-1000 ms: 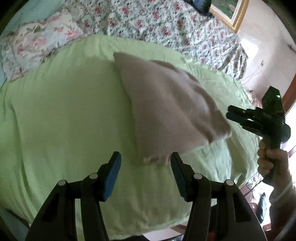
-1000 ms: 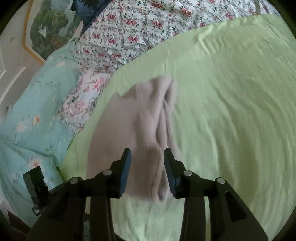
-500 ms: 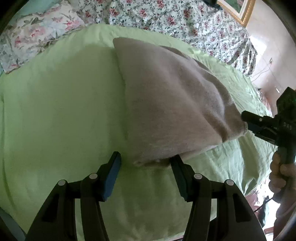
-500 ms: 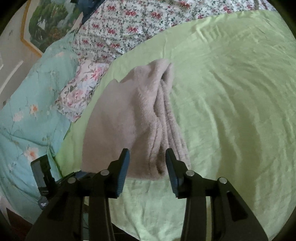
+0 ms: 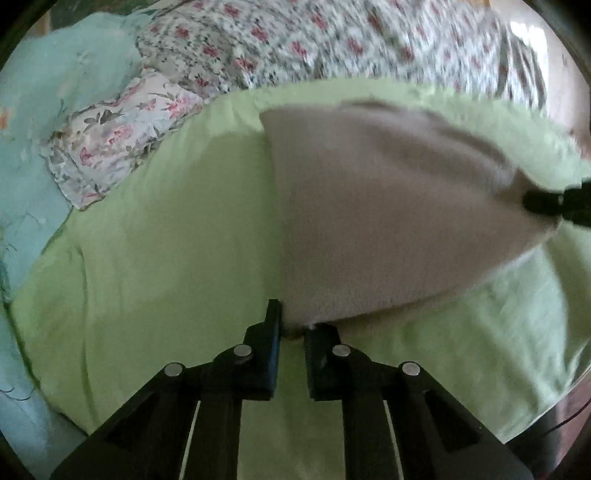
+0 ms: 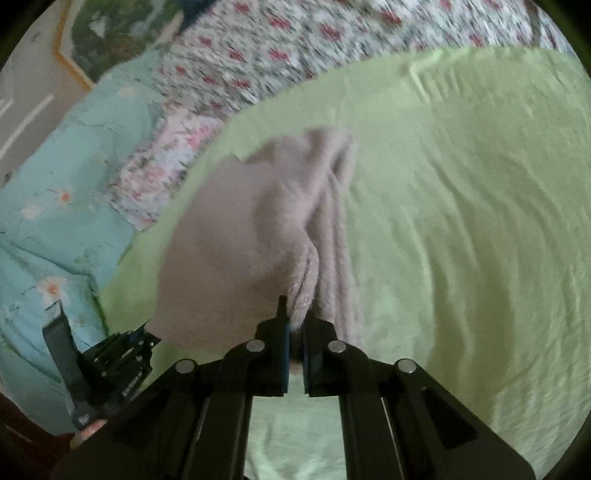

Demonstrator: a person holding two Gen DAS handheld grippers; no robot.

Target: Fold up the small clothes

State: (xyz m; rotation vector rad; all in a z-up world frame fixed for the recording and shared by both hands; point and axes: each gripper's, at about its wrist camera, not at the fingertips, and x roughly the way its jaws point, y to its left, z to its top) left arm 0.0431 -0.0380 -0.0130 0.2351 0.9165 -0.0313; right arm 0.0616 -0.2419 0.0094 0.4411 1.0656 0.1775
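The cloth (image 5: 388, 221) is stretched between both near corners: left gripper (image 5: 293, 328) closing on one, right gripper (image 6: 295, 332) clamped on the other (long axis running away).

Left gripper (image 5: 293, 326) closing, right gripper (image 6: 294, 325) clamped, both angled downward.

A bedroom in a home. A bed spread with a light green sheet (image 6: 461, 221) fills the near scene. At its far side lie a floral pillow (image 5: 122, 136), a red-flowered white quilt (image 5: 332, 40) and a pale teal flowered cover (image 6: 66, 206). A gold-framed picture (image 6: 99, 33) hangs on the far-left wall.
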